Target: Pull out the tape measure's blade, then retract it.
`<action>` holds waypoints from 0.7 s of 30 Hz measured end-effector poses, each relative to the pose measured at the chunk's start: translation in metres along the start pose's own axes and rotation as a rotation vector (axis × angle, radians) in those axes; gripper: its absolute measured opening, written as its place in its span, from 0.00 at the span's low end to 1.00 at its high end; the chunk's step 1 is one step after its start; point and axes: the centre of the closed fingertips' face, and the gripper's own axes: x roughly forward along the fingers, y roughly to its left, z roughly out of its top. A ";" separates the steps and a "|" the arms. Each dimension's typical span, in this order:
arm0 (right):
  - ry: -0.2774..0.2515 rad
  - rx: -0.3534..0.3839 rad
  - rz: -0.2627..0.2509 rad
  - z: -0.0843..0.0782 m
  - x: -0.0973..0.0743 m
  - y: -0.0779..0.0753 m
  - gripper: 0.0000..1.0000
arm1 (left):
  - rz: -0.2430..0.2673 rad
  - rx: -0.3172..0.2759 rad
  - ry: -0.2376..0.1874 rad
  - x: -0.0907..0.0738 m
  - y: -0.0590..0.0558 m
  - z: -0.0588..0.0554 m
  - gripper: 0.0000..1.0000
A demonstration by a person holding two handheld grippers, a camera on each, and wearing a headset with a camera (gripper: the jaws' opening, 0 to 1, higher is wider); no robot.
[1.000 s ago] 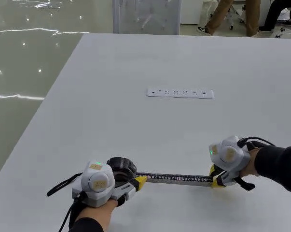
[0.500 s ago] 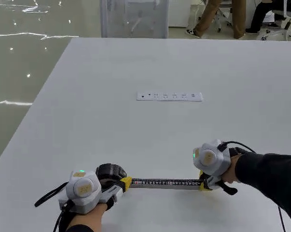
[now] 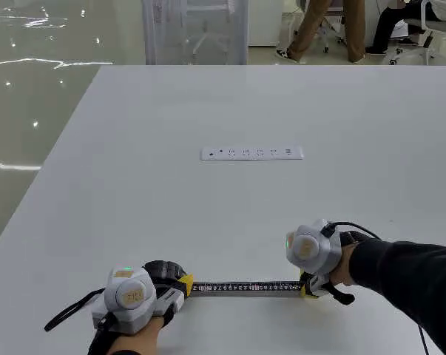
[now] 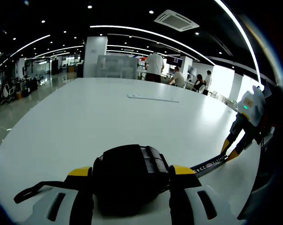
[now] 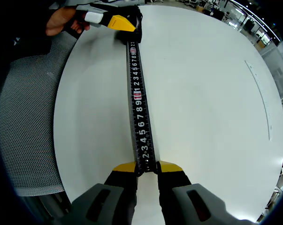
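1. Left hand-held gripper: jaws clamped on the black tape measure case, one yellow tip on each side of it.
2. Right hand-held gripper: jaws almost together, pinching the blade at its free end.
3. Blade is out, straight between the two grippers, numbers up, low on the white surface.
4. Ref power strip: case is nearer the person and left of it, blade tip nearer and slightly right. Both are well apart from it.
5. Black strap trails from the case, farther left of the strip.
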 end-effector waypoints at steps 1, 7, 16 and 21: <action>0.005 -0.003 0.000 0.000 0.000 0.000 0.13 | 0.001 0.003 0.001 0.000 0.000 0.000 0.61; -0.001 -0.007 0.002 0.000 0.000 -0.001 0.13 | -0.014 0.012 0.016 0.000 0.002 -0.002 0.59; -0.026 -0.034 -0.009 0.001 0.000 0.002 0.12 | -0.020 0.003 0.024 0.001 0.002 -0.002 0.59; -0.056 -0.020 0.006 0.006 0.001 0.002 0.12 | -0.025 0.002 0.032 0.000 0.002 -0.002 0.59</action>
